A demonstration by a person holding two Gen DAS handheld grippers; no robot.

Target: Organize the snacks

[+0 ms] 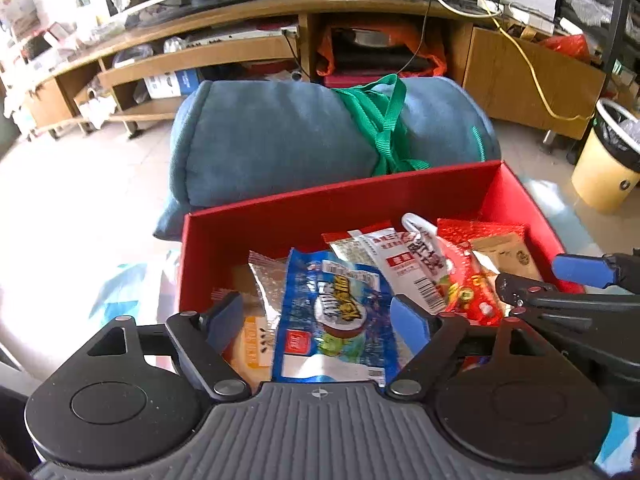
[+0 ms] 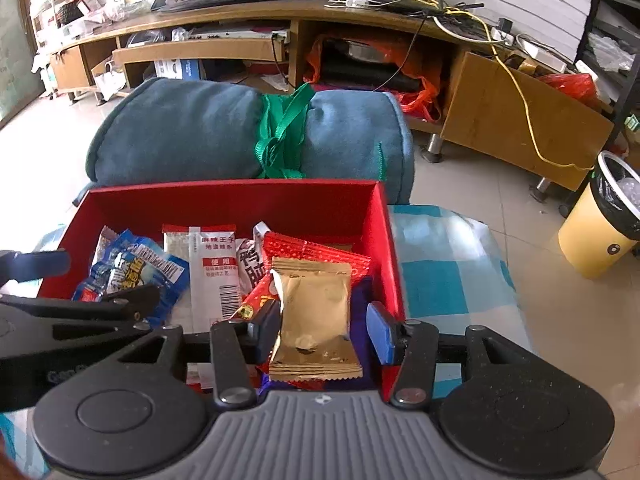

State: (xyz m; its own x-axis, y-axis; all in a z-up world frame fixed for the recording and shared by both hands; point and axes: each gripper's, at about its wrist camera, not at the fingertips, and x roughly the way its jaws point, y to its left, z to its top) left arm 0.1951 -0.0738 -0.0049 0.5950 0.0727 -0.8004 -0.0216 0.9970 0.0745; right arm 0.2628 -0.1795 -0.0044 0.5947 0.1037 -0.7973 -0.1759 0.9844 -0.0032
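My right gripper [image 2: 326, 330] hangs over the red box [image 2: 384, 240], jaws parted. A gold packet [image 2: 316, 316] stands upright between my fingers [image 2: 380, 334]; it touches the left one, with a gap on the right. Beyond the fingertips lie a red dotted packet [image 2: 320, 252] and, to their left, a white packet [image 2: 214, 276] and a blue packet [image 2: 136, 268].

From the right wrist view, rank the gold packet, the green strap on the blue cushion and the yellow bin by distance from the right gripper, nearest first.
1. Gold packet: between the right gripper's fingers, inside the red box.
2. Green strap: beyond the box, around the blue cushion.
3. Yellow bin: far right, on the floor.
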